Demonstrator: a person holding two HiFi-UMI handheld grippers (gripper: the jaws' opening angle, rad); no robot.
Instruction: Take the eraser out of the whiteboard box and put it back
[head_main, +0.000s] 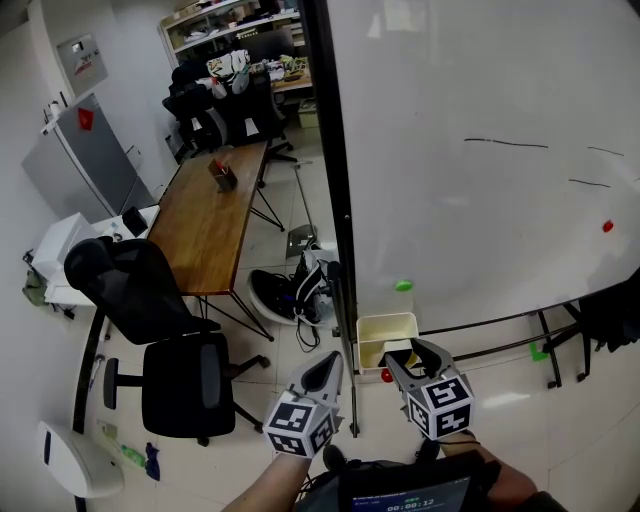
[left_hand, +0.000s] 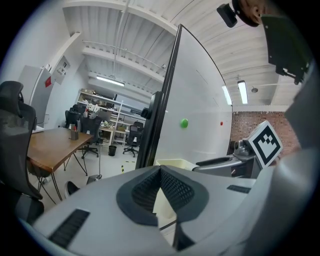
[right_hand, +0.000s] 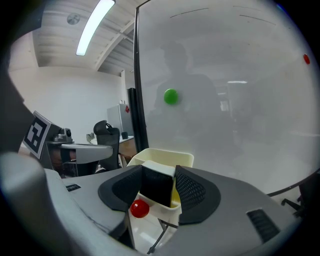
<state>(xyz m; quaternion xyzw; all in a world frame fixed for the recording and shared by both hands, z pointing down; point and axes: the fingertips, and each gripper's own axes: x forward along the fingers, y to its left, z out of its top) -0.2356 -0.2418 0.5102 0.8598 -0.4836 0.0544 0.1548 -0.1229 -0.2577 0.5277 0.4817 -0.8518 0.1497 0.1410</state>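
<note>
The eraser (right_hand: 157, 186), a black block with a white top, sits between the pads of my right gripper (right_hand: 159, 172), which is shut on it. It hangs just over the cream whiteboard box (right_hand: 162, 154), at the box's near end. In the head view the right gripper (head_main: 408, 352) reaches over the box (head_main: 385, 325), fixed at the whiteboard's lower left edge, and the eraser (head_main: 400, 358) shows only as a dark patch there. My left gripper (head_main: 330, 365) hovers left of the box, shut and holding nothing; its view shows the box (left_hand: 172, 162) just beyond its tips (left_hand: 160, 170).
The whiteboard (head_main: 480, 150) fills the right, with a green magnet (head_main: 403, 285) above the box and a red magnet (head_main: 386, 376) by the box's near corner. A black stand post (head_main: 335, 200) runs along its left edge. A wooden desk (head_main: 210, 220) and an office chair (head_main: 170, 340) stand to the left.
</note>
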